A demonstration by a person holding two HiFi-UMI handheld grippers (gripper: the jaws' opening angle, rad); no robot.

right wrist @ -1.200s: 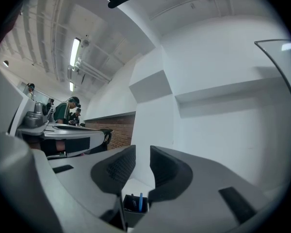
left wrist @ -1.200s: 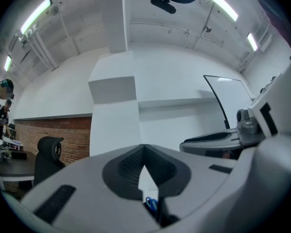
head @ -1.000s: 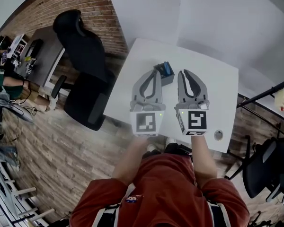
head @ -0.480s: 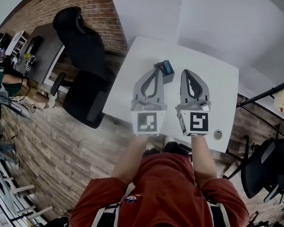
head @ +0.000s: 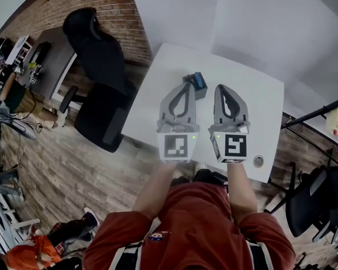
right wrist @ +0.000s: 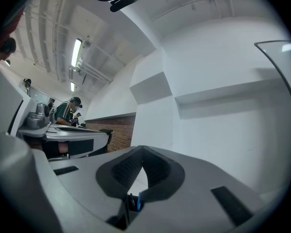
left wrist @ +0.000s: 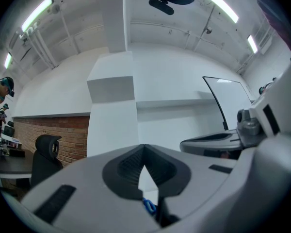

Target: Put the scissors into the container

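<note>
Your head camera looks steeply down from above on the table (head: 259, 100), with the left gripper (head: 187, 86) and the right gripper (head: 221, 87) near the centre. Each gripper camera sits close behind its own jaws and faces almost level toward 12 o'clock. Both show the same brick wall (left wrist: 63, 130) at about 8 o'clock.

container (head: 194, 91) on table (head: 259, 106), toward far edge (scissors (head: 199, 81) inside, I think) | chair (head: 98, 66) off table's left side

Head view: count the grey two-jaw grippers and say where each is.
2. The left grey gripper hangs over the white table, jaws together, tips beside a small dark container; the right grey gripper sits alongside it, jaws together too. None appear hidden.
</note>
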